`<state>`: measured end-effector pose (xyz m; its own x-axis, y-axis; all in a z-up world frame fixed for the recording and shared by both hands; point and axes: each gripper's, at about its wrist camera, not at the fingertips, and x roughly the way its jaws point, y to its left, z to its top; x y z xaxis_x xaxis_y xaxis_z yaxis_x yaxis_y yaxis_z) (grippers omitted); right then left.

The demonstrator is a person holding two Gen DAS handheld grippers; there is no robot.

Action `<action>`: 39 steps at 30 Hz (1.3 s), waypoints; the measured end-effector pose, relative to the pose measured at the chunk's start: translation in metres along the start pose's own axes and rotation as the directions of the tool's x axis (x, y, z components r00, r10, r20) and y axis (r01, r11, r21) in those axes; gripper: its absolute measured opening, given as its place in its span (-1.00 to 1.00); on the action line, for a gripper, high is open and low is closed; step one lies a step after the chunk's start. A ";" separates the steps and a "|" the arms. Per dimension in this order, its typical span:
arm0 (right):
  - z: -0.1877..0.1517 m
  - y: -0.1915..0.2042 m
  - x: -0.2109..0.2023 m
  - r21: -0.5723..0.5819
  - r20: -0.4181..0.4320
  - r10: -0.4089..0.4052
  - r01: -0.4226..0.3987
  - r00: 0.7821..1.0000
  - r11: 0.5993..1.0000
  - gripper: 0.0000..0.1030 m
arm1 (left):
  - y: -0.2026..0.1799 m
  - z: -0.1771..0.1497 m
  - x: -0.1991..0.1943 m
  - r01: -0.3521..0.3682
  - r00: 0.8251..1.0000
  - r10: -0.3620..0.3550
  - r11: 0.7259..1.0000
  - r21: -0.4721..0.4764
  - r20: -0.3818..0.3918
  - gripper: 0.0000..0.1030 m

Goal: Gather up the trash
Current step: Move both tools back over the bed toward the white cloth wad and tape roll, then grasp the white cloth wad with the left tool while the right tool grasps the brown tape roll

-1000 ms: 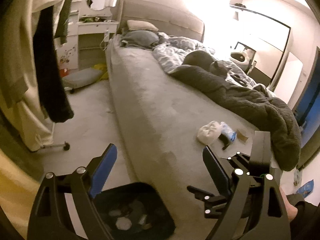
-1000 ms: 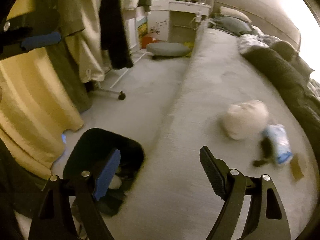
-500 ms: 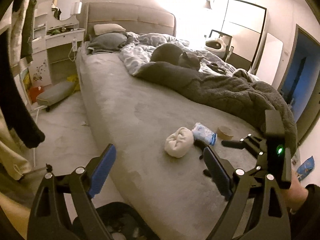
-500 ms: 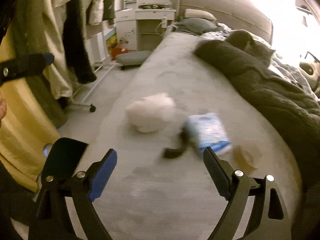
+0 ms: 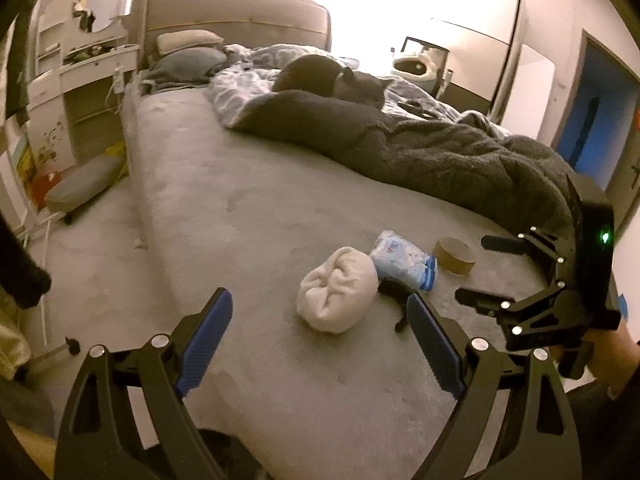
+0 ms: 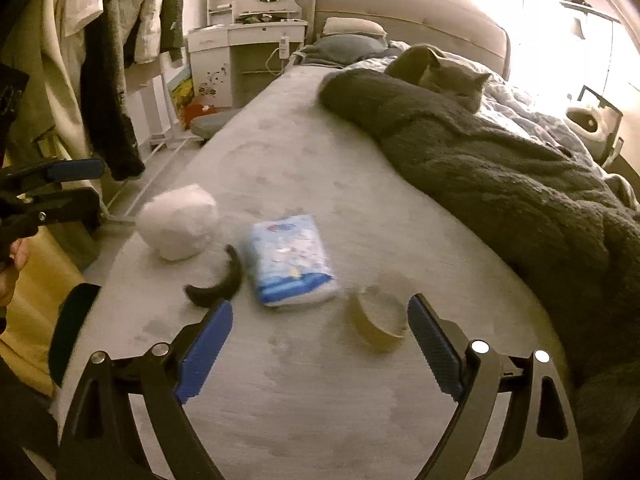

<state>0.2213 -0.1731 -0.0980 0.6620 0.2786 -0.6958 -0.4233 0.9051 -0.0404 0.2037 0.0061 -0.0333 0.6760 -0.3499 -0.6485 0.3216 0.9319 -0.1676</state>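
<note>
On the grey bed lie a white crumpled wad, a blue tissue packet, a cardboard tape roll and a black curved scrap. My left gripper hovers open just short of the wad, nothing between its fingers. My right gripper is open over the bed, with the roll just inside its right finger and the packet, scrap and wad beyond. Each gripper shows in the other's view: the right one and the left one.
A grey cat rests on a dark fleece blanket along the bed's right side. A black bin stands on the floor at the bed's edge. Hanging clothes, a dressing table and a low cushion are at the left.
Both views have swung from the floor bin up to the bed. The wad, packet and roll are now nearer and centred. Both grippers have stayed open and empty.
</note>
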 end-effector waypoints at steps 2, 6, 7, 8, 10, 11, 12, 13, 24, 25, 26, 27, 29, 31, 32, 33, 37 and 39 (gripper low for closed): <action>-0.002 -0.007 0.002 0.003 -0.003 -0.009 0.009 1.000 1.000 0.75 | -0.003 -0.001 0.013 0.007 1.000 -0.007 1.000 0.016 -0.018 0.76; -0.002 -0.020 0.007 0.009 -0.005 -0.018 0.018 1.000 1.000 0.75 | -0.005 -0.004 0.038 0.018 0.998 -0.016 1.000 0.022 -0.065 0.76; -0.002 -0.024 0.008 0.008 -0.006 -0.018 0.018 1.000 1.000 0.75 | -0.005 -0.005 0.043 0.025 0.997 -0.023 0.999 0.020 -0.075 0.76; -0.003 -0.025 0.008 0.008 -0.007 -0.019 0.019 1.000 1.000 0.75 | -0.005 -0.007 0.049 0.040 0.996 -0.038 0.999 0.013 -0.083 0.76; -0.004 -0.031 0.011 0.011 -0.010 -0.021 0.021 1.000 1.000 0.75 | -0.005 -0.009 0.057 0.053 0.994 -0.052 0.999 -0.001 -0.096 0.76; -0.004 -0.034 0.012 0.012 -0.012 -0.023 0.023 1.000 1.000 0.75 | -0.004 -0.010 0.061 0.056 0.993 -0.056 0.998 -0.007 -0.103 0.75; -0.005 -0.037 0.013 0.013 -0.012 -0.025 0.025 1.000 1.000 0.75 | -0.003 -0.011 0.064 0.055 0.993 -0.056 0.998 -0.013 -0.107 0.72; -0.005 -0.040 0.014 0.015 -0.014 -0.027 0.027 1.000 1.000 0.75 | -0.003 -0.011 0.068 0.054 0.992 -0.056 0.998 -0.019 -0.110 0.65; -0.009 -0.054 0.025 0.013 -0.033 -0.032 0.033 0.999 0.999 0.75 | -0.003 -0.009 0.082 0.065 0.991 -0.071 0.996 -0.055 -0.117 0.07; -0.009 -0.055 0.026 0.014 -0.035 -0.030 0.030 0.999 0.999 0.75 | -0.002 -0.008 0.082 0.063 0.990 -0.069 0.996 -0.057 -0.120 0.01; -0.009 -0.056 0.027 0.014 -0.035 -0.031 0.032 0.999 0.999 0.75 | -0.002 -0.008 0.082 0.065 0.990 -0.072 0.996 -0.062 -0.122 -0.02; -0.009 -0.056 0.027 0.011 -0.037 -0.036 0.036 0.999 0.999 0.75 | -0.001 -0.008 0.081 0.067 0.989 -0.075 0.995 -0.068 -0.124 -0.05; -0.008 -0.056 0.029 0.009 -0.040 -0.036 0.036 0.999 0.999 0.59 | 0.001 -0.008 0.079 0.069 0.989 -0.078 0.995 -0.078 -0.124 -0.11; -0.007 -0.056 0.031 0.006 -0.047 -0.031 0.031 0.998 0.999 0.48 | 0.001 -0.008 0.076 0.065 0.990 -0.073 0.995 -0.076 -0.119 -0.12; -0.006 -0.055 0.032 0.004 -0.048 -0.030 0.030 0.998 1.000 0.42 | 0.000 -0.007 0.074 0.064 0.990 -0.073 0.995 -0.076 -0.117 -0.12; -0.005 -0.054 0.032 0.000 -0.050 -0.029 0.029 0.998 1.000 0.38 | 0.000 -0.007 0.072 0.062 0.991 -0.070 0.995 -0.075 -0.116 -0.12; -0.003 -0.049 0.034 -0.016 -0.055 -0.026 0.025 0.998 1.000 0.17 | -0.001 -0.005 0.064 0.041 0.992 -0.049 0.997 -0.070 -0.113 -0.12; -0.002 -0.046 0.037 -0.019 -0.062 -0.024 0.023 0.998 1.000 0.09 | 0.000 -0.004 0.061 0.039 0.993 -0.047 0.997 -0.073 -0.112 -0.12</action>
<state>0.2641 -0.2055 -0.1230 0.6324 0.2358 -0.7379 -0.4193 0.9051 -0.0701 0.2422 -0.0152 -0.0753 0.5815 -0.3805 -0.7191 0.2987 0.9220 -0.2464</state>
